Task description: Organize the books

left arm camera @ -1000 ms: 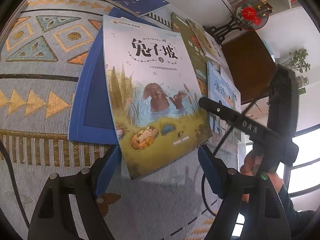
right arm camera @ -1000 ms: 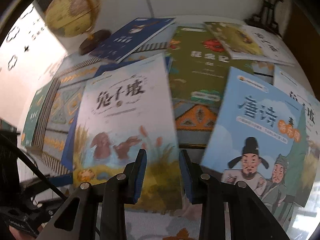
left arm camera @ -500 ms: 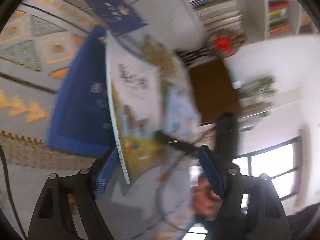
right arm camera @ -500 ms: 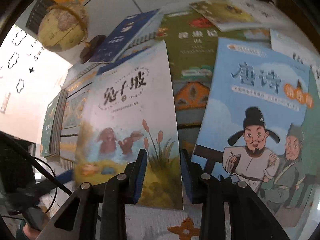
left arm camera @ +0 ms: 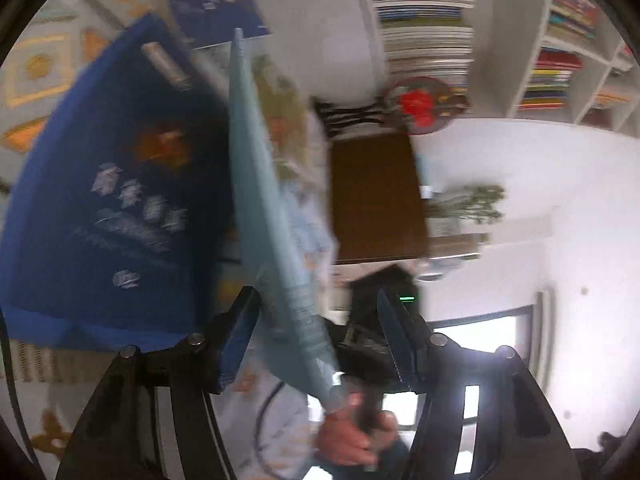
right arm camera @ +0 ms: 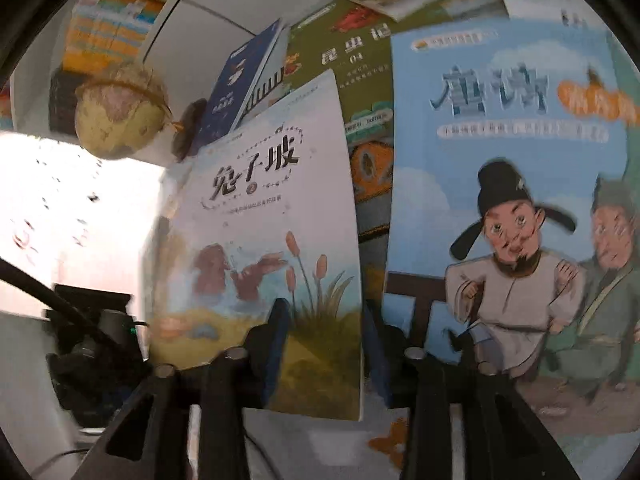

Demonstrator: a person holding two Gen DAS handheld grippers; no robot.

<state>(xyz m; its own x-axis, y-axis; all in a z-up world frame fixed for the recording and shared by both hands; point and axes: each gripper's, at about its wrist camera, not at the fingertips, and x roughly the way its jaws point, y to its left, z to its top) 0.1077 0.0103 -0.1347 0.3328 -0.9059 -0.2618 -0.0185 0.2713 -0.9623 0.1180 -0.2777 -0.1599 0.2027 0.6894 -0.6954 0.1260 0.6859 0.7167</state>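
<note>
The rabbit book (right arm camera: 276, 216) stands lifted off the patterned rug (left arm camera: 36, 64). The right gripper (right arm camera: 324, 344) straddles its bottom edge, jaws opening; the left gripper (left arm camera: 316, 336) is closing around it, pads apart.

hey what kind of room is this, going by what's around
Probably a home study or reading room: white shelves packed with stacked books, a desk globe, and picture books spread over a patterned rug.
</note>
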